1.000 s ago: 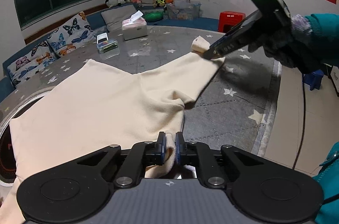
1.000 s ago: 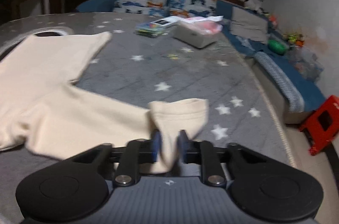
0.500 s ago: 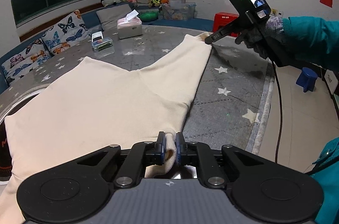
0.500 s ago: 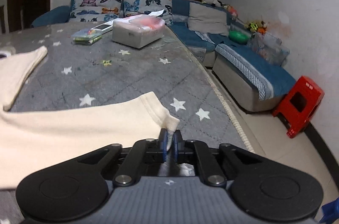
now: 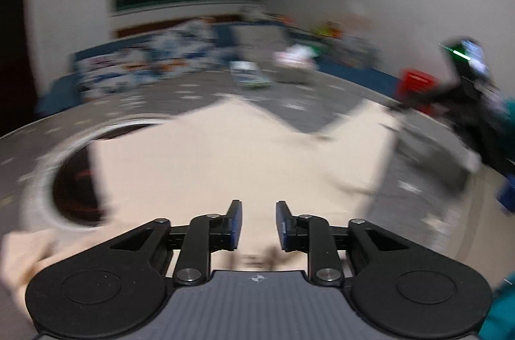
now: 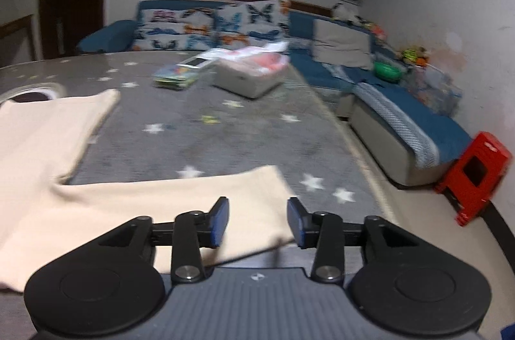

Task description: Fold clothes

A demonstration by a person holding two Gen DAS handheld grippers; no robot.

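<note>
Both of my grippers stand with their jaws apart and nothing pinched: the left gripper [image 5: 256,225] and the right gripper [image 6: 258,222] have just been opening, and the cloth lies below the gaps, free of the pads. The cream garment [image 5: 231,160] is spread flat on the grey star-patterned table [image 6: 225,140]; in the left view it fills the middle, blurred, with one leg running toward 2 o'clock, where my other hand [image 5: 492,108] holds its tool near that leg's end. In the right view that leg's hem [image 6: 273,179] lies just ahead of my fingers, and the second leg [image 6: 58,121] stretches away at 10 o'clock, the two forming a V. A round opening in the table [image 5: 74,179] sits at 9 o'clock in the left view, partly covered by the garment. Farther out at 12 o'clock a tissue box [image 6: 251,76] and a small flat box [image 6: 177,74] rest on the table, well apart from the cloth. Beyond stand a blue sofa with butterfly cushions [image 6: 219,24] and, at 3 o'clock, a red stool [image 6: 476,176].
</note>
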